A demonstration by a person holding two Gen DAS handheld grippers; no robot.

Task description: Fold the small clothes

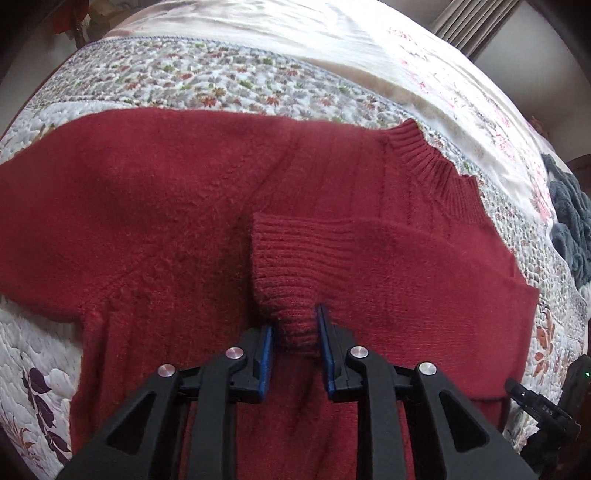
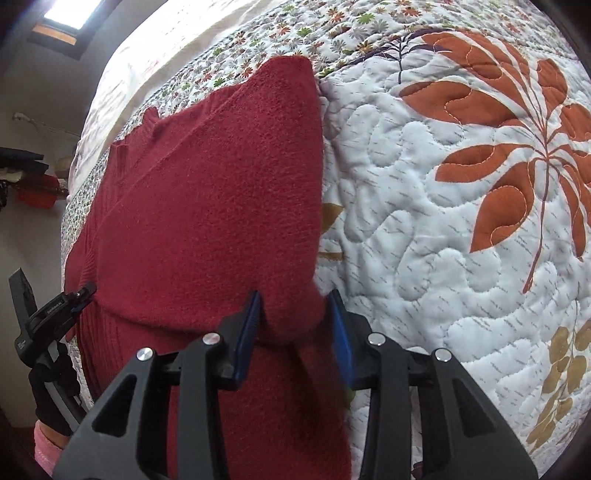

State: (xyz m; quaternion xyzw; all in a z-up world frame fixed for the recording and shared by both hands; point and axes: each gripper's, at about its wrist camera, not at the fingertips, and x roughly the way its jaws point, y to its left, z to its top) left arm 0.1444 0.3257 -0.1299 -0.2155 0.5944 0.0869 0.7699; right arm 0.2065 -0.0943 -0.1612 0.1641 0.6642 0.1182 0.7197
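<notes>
A dark red knit sweater [image 1: 155,221] lies spread on a quilted bedspread [image 2: 424,184], with its ribbed collar [image 1: 432,162] at the far right. One sleeve is folded across the body. My left gripper [image 1: 295,332] is shut on that sleeve's ribbed cuff [image 1: 284,266], which bunches between the blue pads. In the right wrist view the sweater [image 2: 207,192] shows a straight folded side edge. My right gripper [image 2: 293,314] is shut on the near end of that edge, with red fabric bulging between its fingers. The left gripper [image 2: 83,293] shows at the left edge of this view.
The bedspread has orange leaf prints [image 2: 517,147] and a small-flower border [image 1: 207,81]. A grey-blue knit item [image 1: 569,221] lies at the bed's right edge. A gloved hand [image 2: 51,387] with a pink sleeve holds the left gripper. A cream sheet [image 1: 295,33] covers the far bed.
</notes>
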